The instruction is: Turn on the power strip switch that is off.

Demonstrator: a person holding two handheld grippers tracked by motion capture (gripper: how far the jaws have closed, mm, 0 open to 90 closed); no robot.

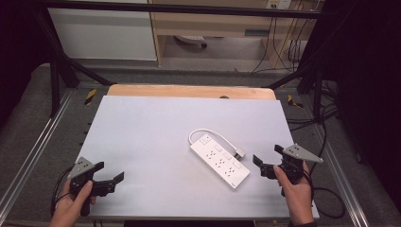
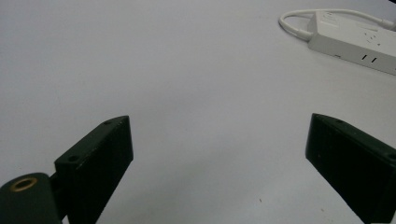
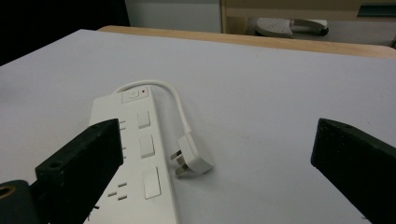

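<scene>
Power strip (image 1: 220, 159) lies flat on the white table (image 1: 142, 142), just right of centre, its plug (image 3: 192, 160) resting beside it on a short looped cord. Right gripper (image 1: 269, 161) hovers at its 3 o'clock, jaws wide apart, holding nothing. Left gripper (image 1: 109, 176) waits at 8 o'clock, jaws apart too. Looks like the approach; next, I'd say, the right closes in on that plug.

— What do the two tools look like?
— The left gripper (image 1: 109, 172), at the lower left of the high view, is black, with a grey three-cornered plate on top and a dark cable looping behind it. The right gripper (image 1: 267, 160), lower right, matches it.
— And close up?
— Flat, blocky black jaws with small screw holes; a brass-ringed hole sits at the lower left corner.
</scene>
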